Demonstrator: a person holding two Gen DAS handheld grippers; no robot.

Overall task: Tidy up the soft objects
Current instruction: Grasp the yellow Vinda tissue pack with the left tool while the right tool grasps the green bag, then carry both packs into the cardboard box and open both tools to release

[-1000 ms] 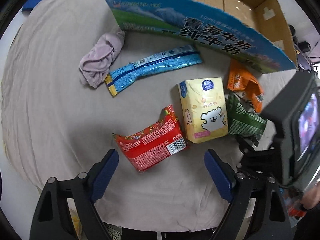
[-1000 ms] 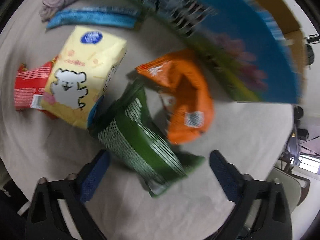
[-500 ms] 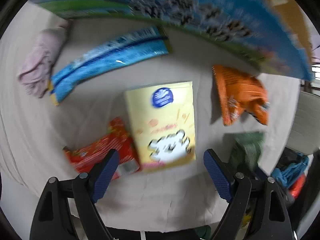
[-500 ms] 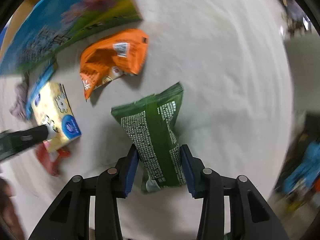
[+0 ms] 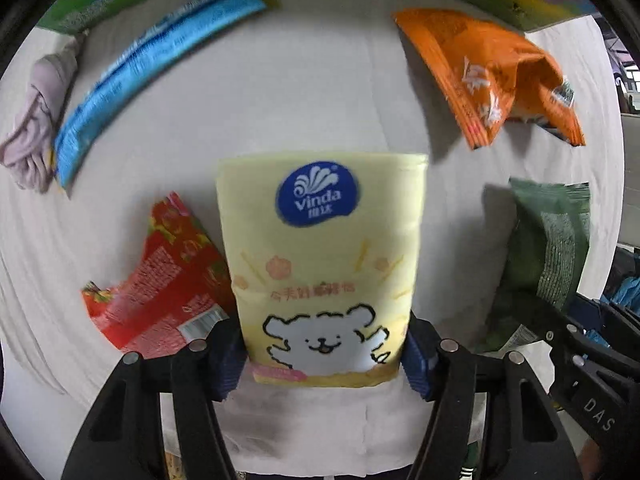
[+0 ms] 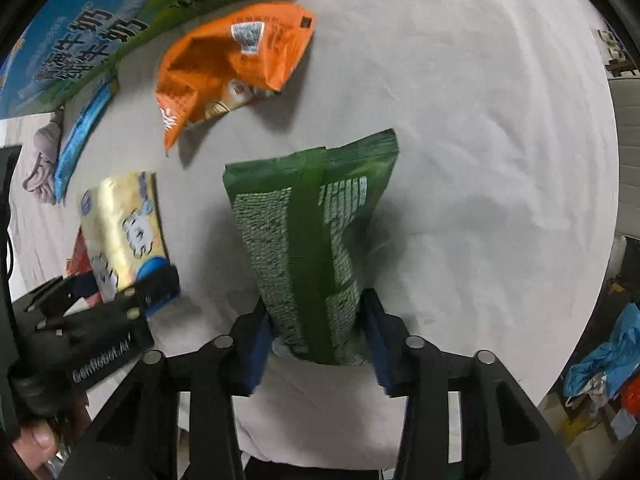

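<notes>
From the left wrist, the left gripper has its blue pads pressed against both sides of the yellow tissue pack, holding its near end (the end with the cartoon bear) while the rest extends forward over the cloth-covered table. The red packet lies just left of the pack, partly tucked under it. The orange bag sits ahead to the right.

From the right wrist, the right gripper is clamped on the lower end of the green bag, which extends straight ahead between the fingers. The printed cardboard box stands at the far left.
</notes>
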